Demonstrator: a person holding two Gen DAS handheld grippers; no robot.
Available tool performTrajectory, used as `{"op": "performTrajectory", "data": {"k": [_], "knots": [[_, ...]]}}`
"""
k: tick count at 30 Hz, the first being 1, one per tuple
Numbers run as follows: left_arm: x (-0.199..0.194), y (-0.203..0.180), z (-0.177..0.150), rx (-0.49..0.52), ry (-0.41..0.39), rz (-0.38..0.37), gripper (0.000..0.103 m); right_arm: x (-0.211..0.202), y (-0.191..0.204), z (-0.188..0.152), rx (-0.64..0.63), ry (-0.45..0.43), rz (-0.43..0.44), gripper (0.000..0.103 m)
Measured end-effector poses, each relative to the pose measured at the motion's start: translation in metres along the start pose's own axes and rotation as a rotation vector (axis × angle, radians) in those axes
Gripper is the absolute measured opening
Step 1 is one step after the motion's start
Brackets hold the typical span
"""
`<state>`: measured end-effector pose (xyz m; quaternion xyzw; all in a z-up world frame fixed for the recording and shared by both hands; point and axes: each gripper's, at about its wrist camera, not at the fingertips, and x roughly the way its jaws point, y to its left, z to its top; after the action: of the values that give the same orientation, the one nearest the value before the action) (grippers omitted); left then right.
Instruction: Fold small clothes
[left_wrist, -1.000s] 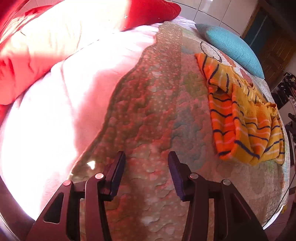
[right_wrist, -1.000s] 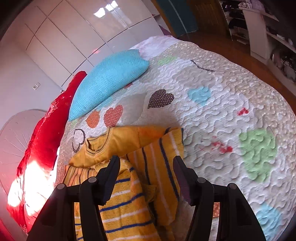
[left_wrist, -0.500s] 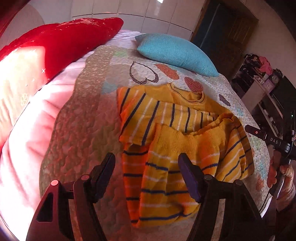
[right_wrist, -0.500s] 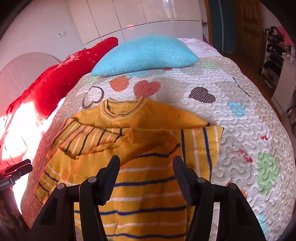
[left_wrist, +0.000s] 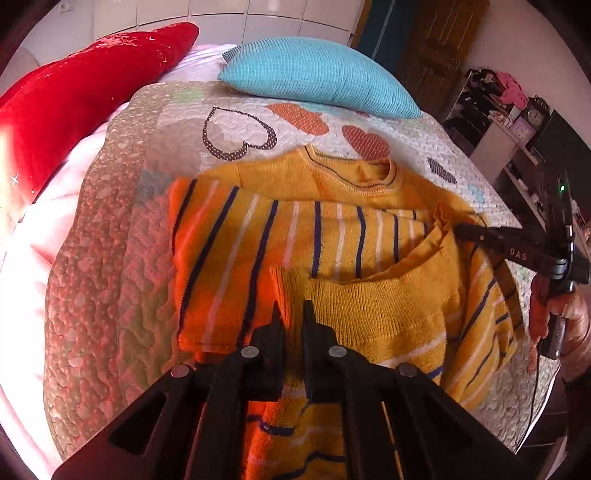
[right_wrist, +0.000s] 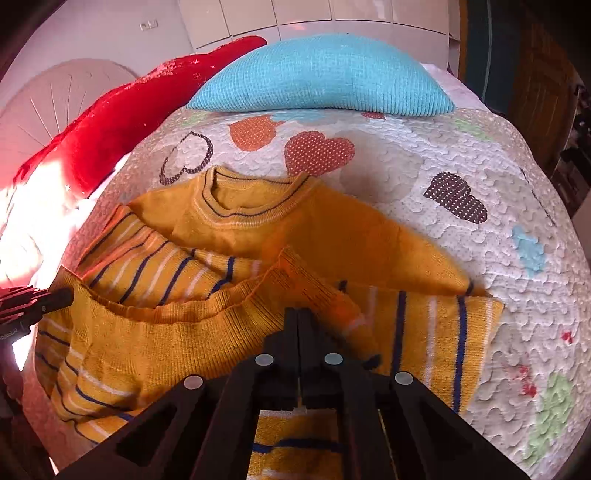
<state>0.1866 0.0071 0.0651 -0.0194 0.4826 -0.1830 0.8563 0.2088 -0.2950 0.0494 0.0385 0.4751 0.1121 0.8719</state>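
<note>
Nearest in the left wrist view, the left hand-held gripper (left_wrist: 293, 314) has just closed and is clamped on the left corner of the sweater's (left_wrist: 332, 236) ribbed hem, a fold of orange knit pinched between its jaws. The right hand-held gripper (right_wrist: 298, 317) has just closed too; its jaws meet over the right part of that same hem, and it appears to pinch the knit there. So the hem runs crosswise between the two, one corner to each, and neither hand is nearer than the other. The sweater's long axis runs straight away from both, hem near and neckline (right_wrist: 255, 199) far, flat on the quilted bed (right_wrist: 461, 162). I judge the coming fold carries the hem forward towards the collar. Beyond lie the turquoise pillow (right_wrist: 321, 74) and red cushion (left_wrist: 92, 81).
</note>
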Motion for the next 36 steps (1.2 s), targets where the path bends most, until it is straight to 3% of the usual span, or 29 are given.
{"op": "performTrajectory", "data": {"k": [3, 5, 8, 10, 11, 12, 14, 17, 18, 19, 20, 23, 26, 28, 29, 31, 33, 36], "knots": [[-0.014, 0.006, 0.020, -0.029, -0.051, 0.013, 0.006, -0.009, -0.009, 0.009, 0.068, -0.051, 0.010, 0.001], [-0.009, 0.011, 0.041, -0.050, -0.062, 0.031, 0.006, -0.011, -0.018, 0.021, 0.113, -0.073, -0.041, 0.001], [0.017, 0.020, 0.064, -0.085, -0.030, 0.099, 0.006, -0.006, -0.032, 0.035, 0.166, -0.063, -0.088, 0.002], [0.041, 0.026, 0.068, -0.104, 0.009, 0.167, 0.006, -0.004, -0.035, 0.036, 0.184, -0.056, -0.044, 0.004], [0.052, 0.028, 0.068, -0.104, 0.026, 0.188, 0.006, -0.002, -0.036, 0.035, 0.190, -0.048, -0.017, 0.016], [0.061, 0.028, 0.066, -0.100, 0.038, 0.203, 0.006, -0.001, -0.036, 0.033, 0.188, -0.043, 0.000, 0.044], [0.070, 0.028, 0.061, -0.094, 0.047, 0.217, 0.006, 0.002, -0.033, 0.027, 0.159, -0.046, 0.017, 0.074], [0.070, 0.028, 0.056, -0.093, 0.029, 0.219, 0.006, 0.012, -0.029, 0.021, 0.109, -0.035, -0.015, 0.071], [0.068, 0.029, 0.056, -0.095, 0.026, 0.216, 0.006, 0.016, -0.029, 0.019, 0.106, -0.017, -0.003, 0.035], [0.065, 0.029, 0.057, -0.101, 0.021, 0.210, 0.006, 0.020, -0.029, 0.016, 0.105, 0.005, 0.030, 0.010], [0.062, 0.031, 0.058, -0.108, 0.014, 0.201, 0.006, 0.023, -0.027, 0.015, 0.103, 0.028, 0.063, 0.006], [0.056, 0.031, 0.066, -0.118, -0.001, 0.187, 0.006, 0.019, -0.022, 0.017, 0.078, -0.011, -0.001, 0.006], [0.066, 0.028, 0.074, -0.110, 0.013, 0.226, 0.007, 0.027, -0.039, 0.024, 0.175, -0.018, -0.099, 0.006], [0.076, 0.027, 0.074, -0.106, 0.047, 0.265, 0.013, 0.032, -0.049, 0.026, 0.214, -0.021, -0.270, 0.008], [0.078, 0.028, 0.072, -0.107, 0.052, 0.283, 0.014, 0.032, -0.055, 0.025, 0.234, -0.015, -0.285, 0.009], [0.072, 0.033, 0.068, -0.137, 0.042, 0.265, 0.023, 0.026, -0.071, 0.019, 0.317, -0.007, -0.189, 0.020], [0.056, 0.042, 0.062, -0.186, 0.021, 0.216, 0.032, 0.007, -0.082, 0.010, 0.383, -0.049, -0.132, 0.038], [0.026, 0.056, 0.049, -0.234, -0.019, 0.194, 0.043, -0.025, -0.086, -0.003, 0.377, -0.086, -0.112, 0.045]]}}
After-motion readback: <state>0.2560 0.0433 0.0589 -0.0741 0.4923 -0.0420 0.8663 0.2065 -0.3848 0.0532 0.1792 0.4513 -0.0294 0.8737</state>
